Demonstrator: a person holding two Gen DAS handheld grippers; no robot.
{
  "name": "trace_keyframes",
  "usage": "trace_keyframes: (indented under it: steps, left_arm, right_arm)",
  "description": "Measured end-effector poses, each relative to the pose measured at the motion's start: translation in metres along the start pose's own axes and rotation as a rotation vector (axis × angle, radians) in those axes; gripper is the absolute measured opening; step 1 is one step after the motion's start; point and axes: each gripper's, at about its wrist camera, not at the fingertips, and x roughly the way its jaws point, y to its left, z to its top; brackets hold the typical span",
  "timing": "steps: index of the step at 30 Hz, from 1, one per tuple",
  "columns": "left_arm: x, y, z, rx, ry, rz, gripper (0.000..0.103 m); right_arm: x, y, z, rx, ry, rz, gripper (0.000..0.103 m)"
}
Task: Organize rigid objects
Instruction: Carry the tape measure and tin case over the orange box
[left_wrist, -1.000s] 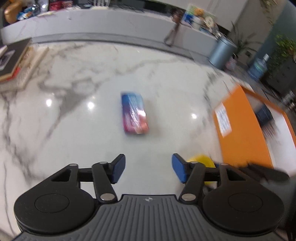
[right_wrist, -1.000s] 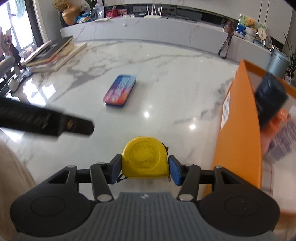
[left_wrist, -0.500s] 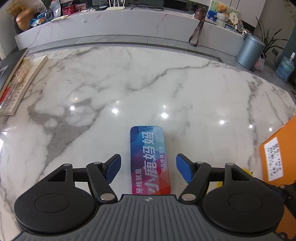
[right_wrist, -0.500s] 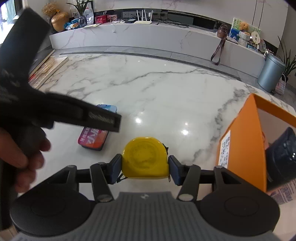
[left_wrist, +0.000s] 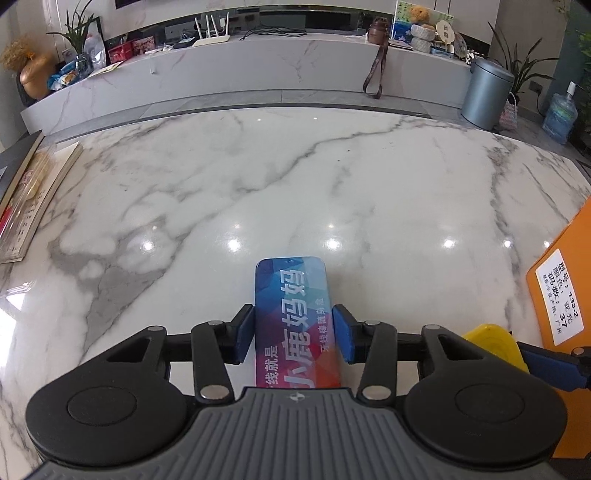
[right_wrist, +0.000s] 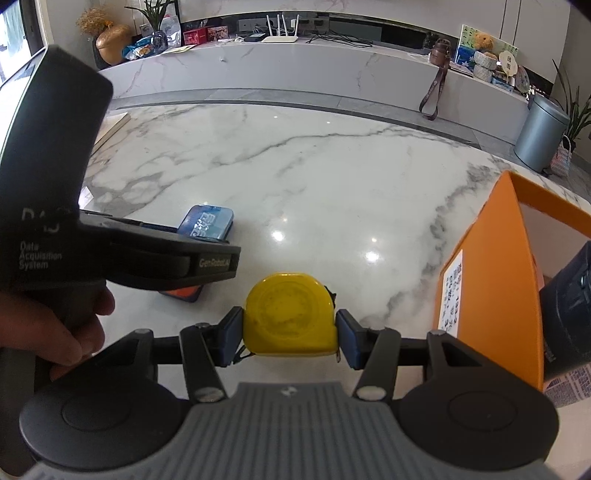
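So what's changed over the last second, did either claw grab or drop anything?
The left claw came down over the colourful tin, which now lies between its fingers; its jaws are closing on the tin, pads at its sides. The right claw kept hold of the yellow tape measure, nearer the orange box. The tin hasn't left the marble table.

Blue-to-red gradient tin (left_wrist: 295, 325) with white lettering, sitting on white marble table (left_wrist: 258, 184) with grey veining. Bright yellow tape measure (right_wrist: 290, 314) right of tin, then orange box (right_wrist: 487, 295) wearing a white label.
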Motion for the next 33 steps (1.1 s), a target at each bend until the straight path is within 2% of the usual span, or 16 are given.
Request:
trace_keyframes:
  steps: [5,9,14,20,27,33]
  left_arm:
    - [-0.004,0.004,-0.003,-0.005,0.003,-0.016,0.051]
    - [-0.024,0.007,-0.006,-0.017,-0.027,-0.046,0.051]
    - [-0.065,0.008,-0.012,-0.038,-0.055,-0.118,0.051]
    - [-0.126,0.002,-0.019,-0.033,-0.103,-0.193,0.051]
    - [-0.179,-0.031,-0.015,-0.006,-0.133,-0.287,0.051]
    - [-0.204,-0.084,-0.009,0.082,-0.148,-0.375,0.051]
  right_arm:
    - [-0.003,0.001,0.001,0.003,0.0,-0.01,0.055]
    - [-0.013,0.001,0.002,-0.002,-0.018,-0.001,0.055]
    - [-0.038,0.0,-0.001,0.005,-0.057,0.03,0.055]
    - [-0.088,-0.01,-0.007,0.021,-0.133,0.048,0.055]
    - [-0.148,-0.042,-0.022,0.084,-0.233,0.019,0.055]
    - [-0.18,-0.094,-0.04,0.155,-0.275,-0.032,0.055]
